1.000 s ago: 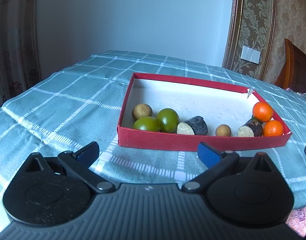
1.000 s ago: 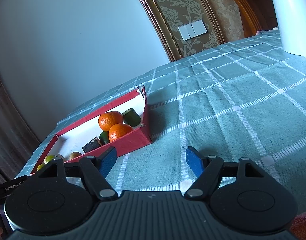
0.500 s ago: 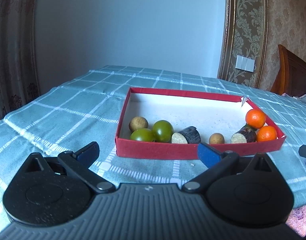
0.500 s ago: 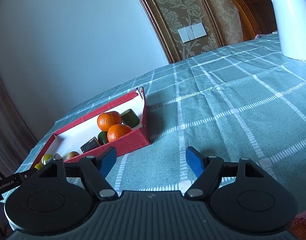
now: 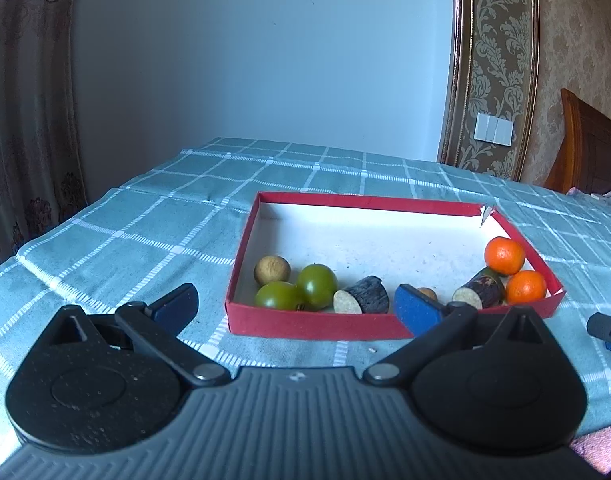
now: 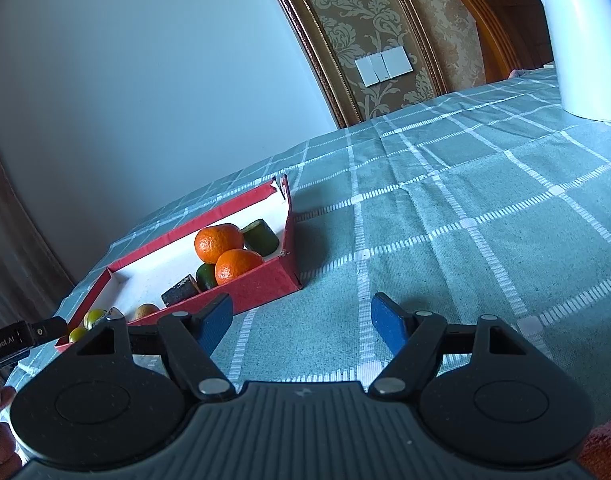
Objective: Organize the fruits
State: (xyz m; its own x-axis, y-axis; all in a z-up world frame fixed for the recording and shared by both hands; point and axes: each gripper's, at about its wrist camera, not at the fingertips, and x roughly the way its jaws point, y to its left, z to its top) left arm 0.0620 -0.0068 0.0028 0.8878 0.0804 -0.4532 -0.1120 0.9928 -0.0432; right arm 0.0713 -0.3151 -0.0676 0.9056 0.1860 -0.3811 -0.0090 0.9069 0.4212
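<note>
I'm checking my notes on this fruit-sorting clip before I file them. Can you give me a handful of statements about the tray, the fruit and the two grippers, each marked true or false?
1. Both oranges lie at the right end of the red tray in the left wrist view. True.
2. The left gripper holds a green fruit. False: its fingers are apart with nothing between them; the green fruits lie in the tray.
3. A white kettle stands on the tablecloth. True.
4. The tray sits between the right gripper's fingers. False: only bare cloth lies between them; the tray is off to their left.
5. The tray is packed full. False: its far half is bare white floor.
</note>
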